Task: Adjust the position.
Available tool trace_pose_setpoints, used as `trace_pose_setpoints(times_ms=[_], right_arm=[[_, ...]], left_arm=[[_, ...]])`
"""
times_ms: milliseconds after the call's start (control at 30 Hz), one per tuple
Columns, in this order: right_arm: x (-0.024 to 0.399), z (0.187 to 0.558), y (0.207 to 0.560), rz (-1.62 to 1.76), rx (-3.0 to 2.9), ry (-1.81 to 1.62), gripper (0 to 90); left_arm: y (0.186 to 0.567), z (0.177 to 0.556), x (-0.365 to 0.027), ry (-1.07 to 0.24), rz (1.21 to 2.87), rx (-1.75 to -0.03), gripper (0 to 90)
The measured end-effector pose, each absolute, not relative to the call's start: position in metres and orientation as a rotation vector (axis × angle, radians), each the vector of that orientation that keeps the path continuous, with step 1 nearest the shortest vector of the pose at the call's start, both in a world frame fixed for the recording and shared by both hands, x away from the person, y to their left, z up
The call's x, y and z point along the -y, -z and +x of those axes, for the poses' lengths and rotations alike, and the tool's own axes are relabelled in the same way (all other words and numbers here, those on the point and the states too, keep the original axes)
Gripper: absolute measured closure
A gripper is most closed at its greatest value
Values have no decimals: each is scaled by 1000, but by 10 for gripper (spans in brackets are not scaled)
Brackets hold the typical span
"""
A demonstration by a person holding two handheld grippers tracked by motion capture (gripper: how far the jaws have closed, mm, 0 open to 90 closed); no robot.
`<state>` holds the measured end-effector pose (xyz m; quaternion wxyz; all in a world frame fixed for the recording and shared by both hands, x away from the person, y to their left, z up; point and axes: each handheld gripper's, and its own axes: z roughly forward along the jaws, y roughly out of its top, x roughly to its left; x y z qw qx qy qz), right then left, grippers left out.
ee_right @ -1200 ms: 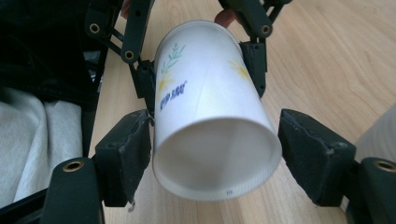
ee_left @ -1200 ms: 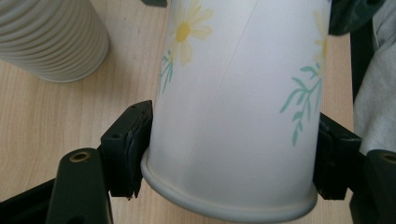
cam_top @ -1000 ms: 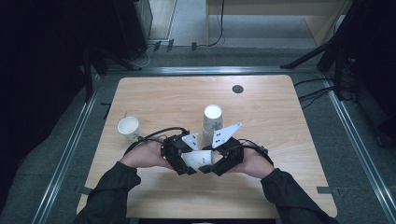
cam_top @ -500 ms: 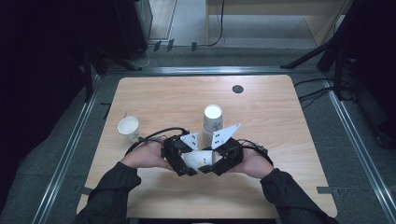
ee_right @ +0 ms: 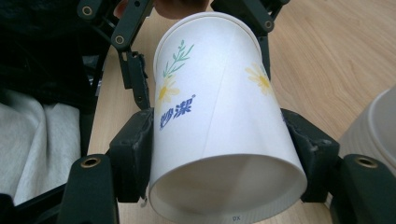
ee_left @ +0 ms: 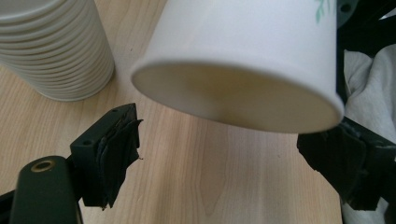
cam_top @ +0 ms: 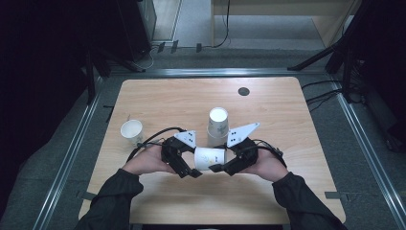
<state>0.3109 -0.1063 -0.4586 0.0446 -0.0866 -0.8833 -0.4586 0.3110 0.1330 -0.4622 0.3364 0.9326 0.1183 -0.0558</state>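
Left claw has just opened off right-clamped cup.

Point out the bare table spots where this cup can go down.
Free: the right side, past the right tool; the far strip between the cup stack and the dark disc. Crowded: the middle, around both tools and the held cup.
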Motion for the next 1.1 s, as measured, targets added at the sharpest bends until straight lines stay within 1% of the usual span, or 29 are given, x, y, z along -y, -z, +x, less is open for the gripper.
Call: trace_pose_setpoints(times_ms=[333, 467, 567, 900, 933, 1000, 1067, 1100], right_arm=[[111, 310, 458, -251, 2649, 1432, 345], [110, 310, 458, -245, 2634, 1435, 345], [108, 309, 459, -233, 2620, 1433, 345], [108, 309, 459, -243, 2620, 1422, 353], [107, 309, 459, -244, 2619, 1419, 350], [106, 310, 460, -244, 2631, 1411, 315], [106, 309, 459, -255, 2645, 1403, 293], [106, 309, 459, -260, 2647, 1400, 290]], left_arm=[[459, 308, -137, 189, 2257, -298, 144], [459, 306, -137, 175, 2252, -276, 166], [458, 307, -138, 174, 2238, -268, 223], [457, 306, -140, 150, 2244, -255, 276], [456, 306, -140, 148, 2246, -257, 278], [454, 307, -141, 148, 2267, -270, 278], [450, 307, -143, 112, 2291, -266, 277], [448, 308, -144, 114, 2293, -272, 277]])
